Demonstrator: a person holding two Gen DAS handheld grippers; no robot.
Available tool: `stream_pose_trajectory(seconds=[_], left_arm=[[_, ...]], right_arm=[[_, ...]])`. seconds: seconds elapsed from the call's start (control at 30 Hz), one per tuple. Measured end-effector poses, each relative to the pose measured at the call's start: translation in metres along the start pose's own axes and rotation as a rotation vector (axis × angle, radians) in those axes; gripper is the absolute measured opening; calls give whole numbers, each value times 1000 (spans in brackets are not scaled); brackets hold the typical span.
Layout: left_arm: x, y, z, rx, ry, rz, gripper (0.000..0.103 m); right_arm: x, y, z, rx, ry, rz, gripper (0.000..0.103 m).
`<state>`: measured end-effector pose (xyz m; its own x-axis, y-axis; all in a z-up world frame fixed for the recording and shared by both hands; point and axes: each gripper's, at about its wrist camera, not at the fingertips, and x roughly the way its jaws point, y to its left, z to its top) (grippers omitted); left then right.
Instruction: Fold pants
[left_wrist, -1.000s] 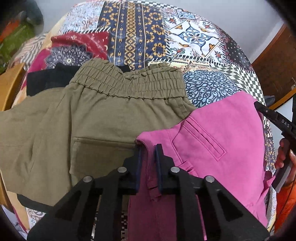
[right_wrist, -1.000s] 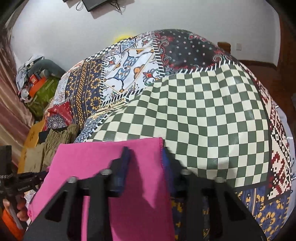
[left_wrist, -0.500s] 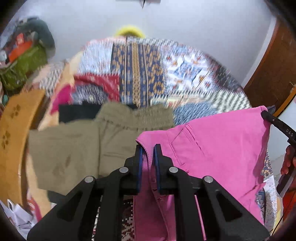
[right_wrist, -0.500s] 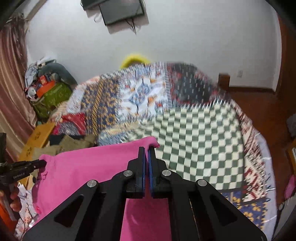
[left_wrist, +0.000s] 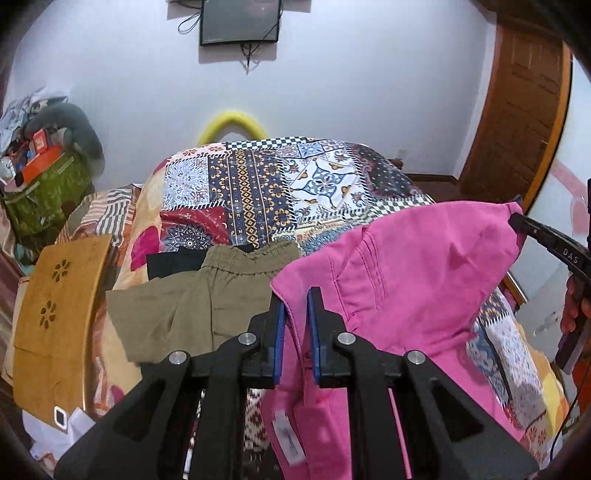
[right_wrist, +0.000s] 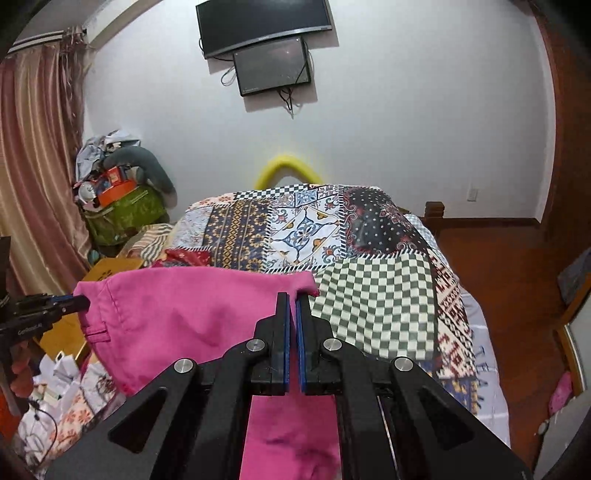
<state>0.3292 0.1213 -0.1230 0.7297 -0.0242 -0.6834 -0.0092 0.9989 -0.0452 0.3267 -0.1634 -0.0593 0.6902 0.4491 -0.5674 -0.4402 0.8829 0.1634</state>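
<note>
The pink pants hang in the air above the bed, stretched between both grippers. My left gripper is shut on one waistband corner, with a white label hanging below it. My right gripper is shut on the opposite corner of the pink pants. Each gripper shows at the edge of the other's view: the right gripper at the right of the left wrist view, the left gripper at the left of the right wrist view.
Olive green pants lie flat on the patchwork bedspread, with a black garment beside them. A wooden board stands left of the bed. Clutter is piled at the far left wall; a door is at the right.
Both grippers have risen and lifted the pink pants off the bed. The right gripper closed on the pants' corner. The views now show the wall and screens.
</note>
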Motion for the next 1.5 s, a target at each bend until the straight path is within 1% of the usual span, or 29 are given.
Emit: stream_pose_trajectory(seconds=[0.17,0.37,0.6,0.83,0.9,0.93,1.03,1.1,1.17,1.2,1.27,1.33,1.43,1.5], left_arm=[[-22,-13,-23,45,-2,22,12],[-43,-20,-53,58,13,20,12],[-56,-28,-93,78,66,21,13],[-56,-33,-134,101,130,51,16],[-61,-34,-144,113,132,62,20],[-63,-34,-147,118,134,65,20],[-70,-34,-156,130,142,70,24],[-75,-34,-158,133,142,80,31],[-83,-33,-161,128,129,81,37],[-88,-32,-162,125,118,83,41],[-94,-31,-162,121,102,88,47],[-100,-31,-160,119,89,89,51],[-109,-35,-155,122,65,93,56],[-112,-38,-151,119,49,82,66]], right_arm=[[-31,8,-22,-14,1,-1,3],[-55,14,-50,-12,25,2,3],[-76,18,-88,4,90,16,3],[-83,24,-129,2,191,3,3],[-86,22,-138,9,213,-2,3],[-88,20,-143,21,224,-2,3],[-95,20,-154,40,251,-12,7],[-99,20,-159,48,261,-23,11],[-106,19,-163,64,262,-32,20],[-111,17,-164,75,253,-37,23],[-118,18,-166,76,235,-47,33],[-125,21,-166,58,222,-57,37],[-130,31,-164,24,219,-49,40],[-130,39,-162,5,219,-30,44]])
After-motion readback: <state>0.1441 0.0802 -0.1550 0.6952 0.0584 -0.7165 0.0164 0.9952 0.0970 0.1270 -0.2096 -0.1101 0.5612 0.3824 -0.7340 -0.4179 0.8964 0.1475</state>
